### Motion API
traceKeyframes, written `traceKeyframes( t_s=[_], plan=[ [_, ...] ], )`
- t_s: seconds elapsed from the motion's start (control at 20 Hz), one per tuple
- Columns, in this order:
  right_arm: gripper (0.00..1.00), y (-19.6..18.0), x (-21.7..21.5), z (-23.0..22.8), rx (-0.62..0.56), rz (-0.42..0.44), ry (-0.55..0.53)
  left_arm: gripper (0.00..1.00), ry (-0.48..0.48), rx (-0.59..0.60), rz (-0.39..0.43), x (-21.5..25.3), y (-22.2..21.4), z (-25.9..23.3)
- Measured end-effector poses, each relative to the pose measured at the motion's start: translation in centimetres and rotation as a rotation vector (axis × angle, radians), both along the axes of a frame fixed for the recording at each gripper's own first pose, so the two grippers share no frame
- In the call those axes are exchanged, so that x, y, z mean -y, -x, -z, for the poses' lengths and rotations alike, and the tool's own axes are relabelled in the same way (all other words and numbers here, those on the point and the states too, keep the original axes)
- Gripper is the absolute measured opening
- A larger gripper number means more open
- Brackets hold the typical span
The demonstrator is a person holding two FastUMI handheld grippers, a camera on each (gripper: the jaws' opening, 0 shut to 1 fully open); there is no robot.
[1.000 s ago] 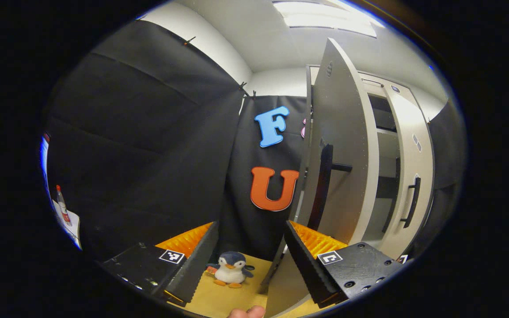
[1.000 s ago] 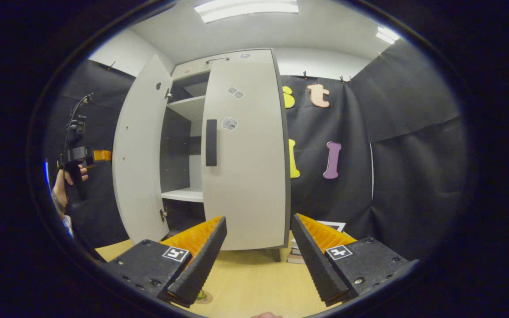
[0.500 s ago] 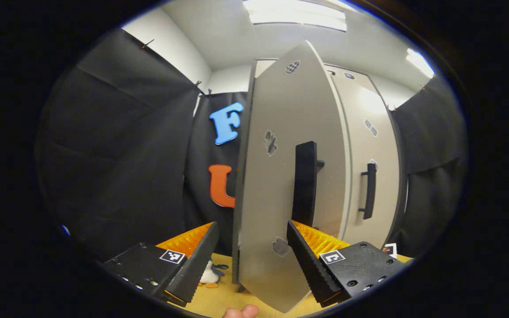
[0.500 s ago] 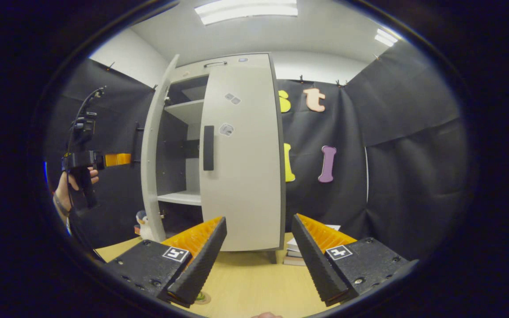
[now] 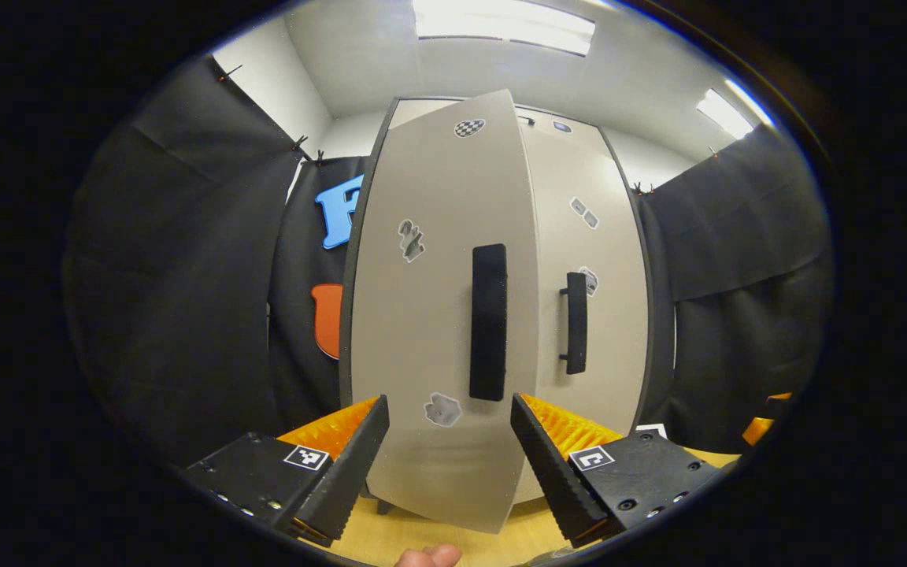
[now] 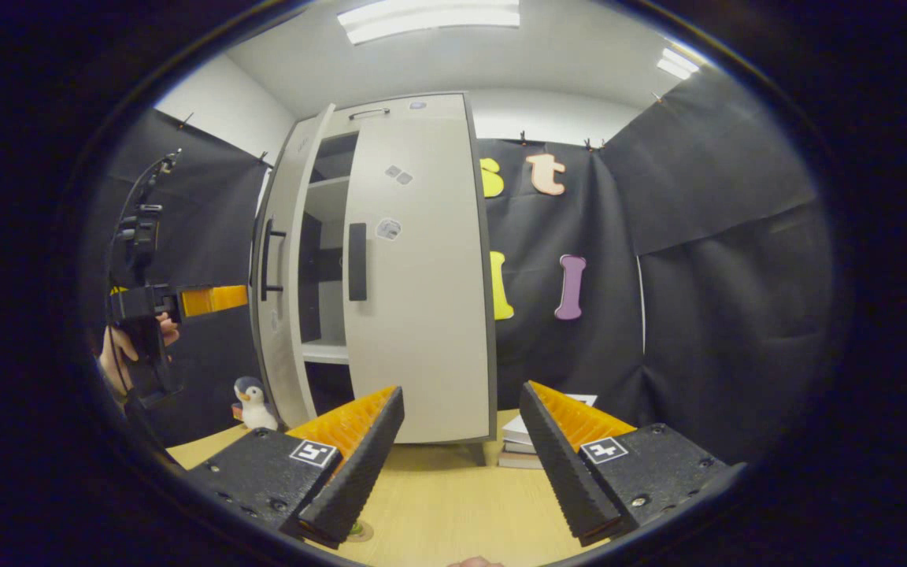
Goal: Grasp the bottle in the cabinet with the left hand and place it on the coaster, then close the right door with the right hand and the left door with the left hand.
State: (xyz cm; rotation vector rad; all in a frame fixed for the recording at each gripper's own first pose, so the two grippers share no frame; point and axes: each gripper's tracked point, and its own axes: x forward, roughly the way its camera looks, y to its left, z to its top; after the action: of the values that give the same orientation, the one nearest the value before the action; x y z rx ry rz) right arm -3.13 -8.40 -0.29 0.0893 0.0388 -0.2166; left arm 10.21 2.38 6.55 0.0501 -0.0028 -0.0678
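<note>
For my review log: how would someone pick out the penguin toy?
Find the pale cabinet on the wooden table. At the foot of its part-open left door stands the penguin, the sole soft toy, opposite the books.

Both gripper views face the cabinet (image 5: 493,315) (image 6: 414,268), the left gripper view nearer, the right farther back.

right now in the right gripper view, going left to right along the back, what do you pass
left gripper held in a hand → toy penguin → left door, partly open → right door, closed → stack of books → booth wall
</note>
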Motion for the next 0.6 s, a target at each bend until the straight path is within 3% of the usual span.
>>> traceKeyframes(
  t_s=[0.1, 0.25, 0.3, 0.35, 0.4, 0.55, 0.6],
  plan=[
    [0.94, -0.4, -0.1, 0.3, -0.010, -0.005, -0.008, 0.95, 0.033, 0.004, 0.021, 1.1, 1.1, 1.0],
    [0.98, -1.3, -0.6, 0.4, -0.015, -0.030, -0.010, 0.95, 0.067, 0.015, 0.044, 2.5, 2.4, 2.5],
    [0.98, -1.7, -0.7, 0.3, -0.015, -0.042, -0.002, 0.99, 0.073, 0.021, 0.054, 2.9, 2.8, 3.0],
    [0.98, -2.1, -0.7, 0.2, -0.015, -0.049, 0.011, 0.95, 0.082, 0.021, 0.053, 3.1, 3.2, 3.6],
    [0.94, -2.3, -0.4, 0.0, -0.011, -0.051, 0.020, 0.95, 0.094, 0.008, 0.047, 3.3, 3.6, 4.4],
    [0.98, -2.4, 0.1, -1.0, 0.014, -0.051, 0.014, 0.95, 0.113, -0.020, 0.004, 3.3, 5.0, 6.7],
    [0.98, -2.3, 0.1, -1.1, 0.018, -0.050, 0.016, 1.00, 0.107, -0.015, -0.025, 2.6, 5.7, 7.1]
  ],
)
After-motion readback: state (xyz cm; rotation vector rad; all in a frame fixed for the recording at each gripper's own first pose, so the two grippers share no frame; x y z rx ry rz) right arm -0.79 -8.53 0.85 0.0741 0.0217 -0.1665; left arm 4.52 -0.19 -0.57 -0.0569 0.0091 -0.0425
